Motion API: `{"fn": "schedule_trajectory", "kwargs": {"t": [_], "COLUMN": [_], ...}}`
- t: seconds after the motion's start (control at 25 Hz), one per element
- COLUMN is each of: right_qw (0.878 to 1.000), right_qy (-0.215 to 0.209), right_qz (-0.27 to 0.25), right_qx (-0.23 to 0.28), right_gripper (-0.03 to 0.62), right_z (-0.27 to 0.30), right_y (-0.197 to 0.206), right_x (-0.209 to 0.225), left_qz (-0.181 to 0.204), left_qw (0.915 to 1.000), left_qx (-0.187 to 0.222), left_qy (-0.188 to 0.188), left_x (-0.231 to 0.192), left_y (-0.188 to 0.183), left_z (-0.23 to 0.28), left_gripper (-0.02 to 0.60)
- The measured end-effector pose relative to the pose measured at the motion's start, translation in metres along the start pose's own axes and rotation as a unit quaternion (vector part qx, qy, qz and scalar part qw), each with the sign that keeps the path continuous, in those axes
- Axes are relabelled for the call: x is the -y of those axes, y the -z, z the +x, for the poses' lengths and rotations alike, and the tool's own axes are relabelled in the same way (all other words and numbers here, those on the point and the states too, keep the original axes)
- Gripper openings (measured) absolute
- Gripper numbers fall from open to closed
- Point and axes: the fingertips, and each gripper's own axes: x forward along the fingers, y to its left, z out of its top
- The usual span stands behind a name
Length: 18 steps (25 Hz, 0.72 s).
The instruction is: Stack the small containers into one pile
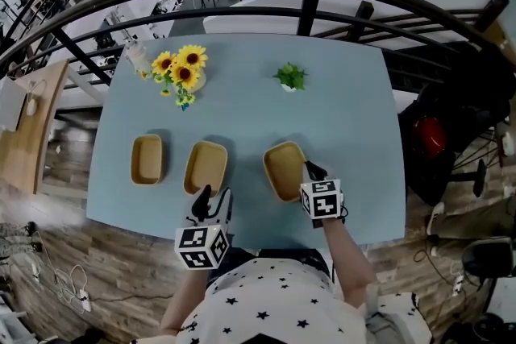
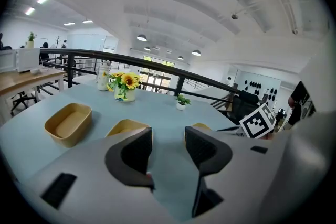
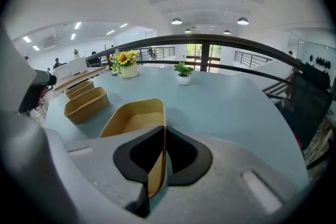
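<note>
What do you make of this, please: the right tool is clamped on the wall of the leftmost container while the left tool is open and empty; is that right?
The container is wrong: the right tool is clamped on the wall of the rightmost container, as the head view shows. The rest holds: the left tool is open and empty.

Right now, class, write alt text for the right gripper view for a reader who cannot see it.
The right gripper is shut on the wall of a tan container on a pale blue table. Two matching containers sit left, sunflowers and a potted plant beyond.
</note>
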Motion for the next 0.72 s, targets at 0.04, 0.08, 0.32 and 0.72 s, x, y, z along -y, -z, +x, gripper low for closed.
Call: {"fn": "schedule_trajectory", "kwargs": {"t": [0.04, 0.08, 0.32, 0.72], "right_qw": [1.000, 1.000, 0.999, 0.994], "right_qy": [0.003, 0.006, 0.032, 0.084], "right_qz": [0.002, 0.004, 0.023, 0.061], "right_qx": [0.002, 0.004, 0.019, 0.048], "right_gripper": [0.023, 0.023, 0.021, 0.021], "right_z": [-0.002, -0.003, -0.011, -0.025], "right_y": [-0.002, -0.003, -0.017, -0.047], "right_x": [-0.001, -0.003, -0.018, -0.052], "left_qz": [0.000, 0.001, 0.014, 0.037], "left_qw": [1.0000, 1.0000, 0.9995, 0.9973], "left_qx": [0.001, 0.001, 0.003, -0.002], "left_qy": [0.002, 0.004, 0.028, 0.064], "left_x": [-0.002, -0.004, -0.024, -0.077], "left_y": [-0.001, -0.002, -0.013, -0.037], "left_z": [-0.001, -0.002, -0.007, -0.014], "left_gripper": [0.199, 0.201, 0.199, 0.199]}}
